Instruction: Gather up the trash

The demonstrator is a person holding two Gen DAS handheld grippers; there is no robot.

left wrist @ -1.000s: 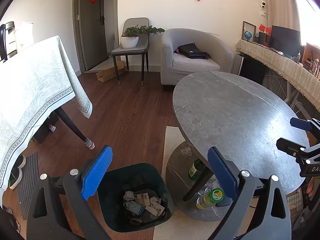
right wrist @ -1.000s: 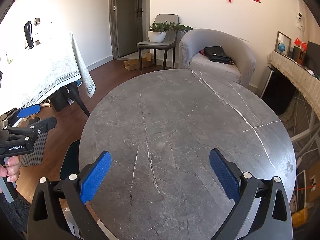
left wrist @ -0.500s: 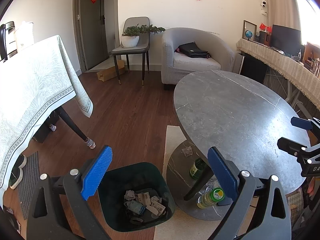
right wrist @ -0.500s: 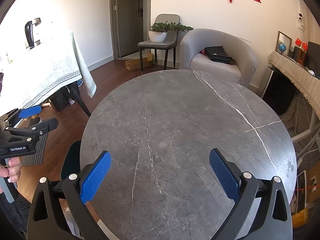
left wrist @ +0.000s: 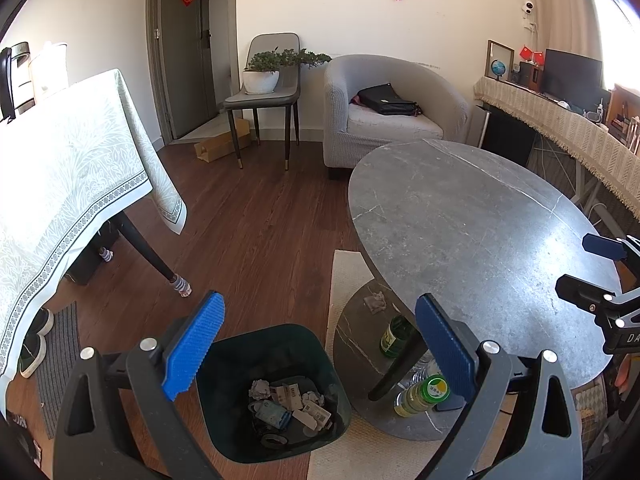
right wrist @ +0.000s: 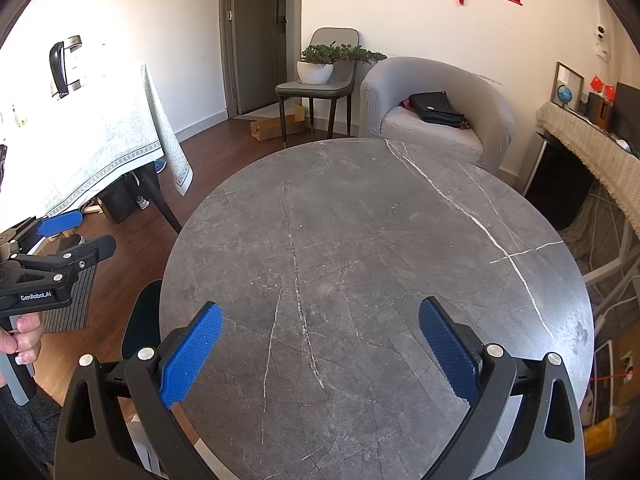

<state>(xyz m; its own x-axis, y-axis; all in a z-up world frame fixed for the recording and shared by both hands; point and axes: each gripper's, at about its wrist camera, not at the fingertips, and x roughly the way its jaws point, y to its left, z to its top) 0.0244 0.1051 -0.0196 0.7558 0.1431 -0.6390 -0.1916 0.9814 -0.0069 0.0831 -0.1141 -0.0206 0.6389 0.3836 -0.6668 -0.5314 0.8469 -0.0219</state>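
A dark green bin point(left wrist: 276, 394) stands on the floor beside the round grey marble table point(left wrist: 472, 232), with crumpled paper and wrappers point(left wrist: 290, 404) lying in its bottom. My left gripper point(left wrist: 320, 344) hangs open above the bin with nothing between its blue pads. Over the bare tabletop point(right wrist: 380, 248) my right gripper point(right wrist: 320, 350) is also open and holds nothing. A crumpled scrap point(left wrist: 375, 302) and two bottles point(left wrist: 420, 394) sit on the table's lower base. The bin's edge point(right wrist: 142, 320) shows past the table rim in the right wrist view.
A table with a pale cloth point(left wrist: 68, 176) stands to the left, its dark leg point(left wrist: 148, 248) on the wood floor. A grey armchair point(left wrist: 392, 112) with a black bag, a chair with a potted plant point(left wrist: 264, 76) and a cardboard box point(left wrist: 222, 146) are at the back. A desk point(left wrist: 568, 136) runs along the right.
Both grippers have barely shifted; the views have drifted slightly. Both stay open and hold nothing.
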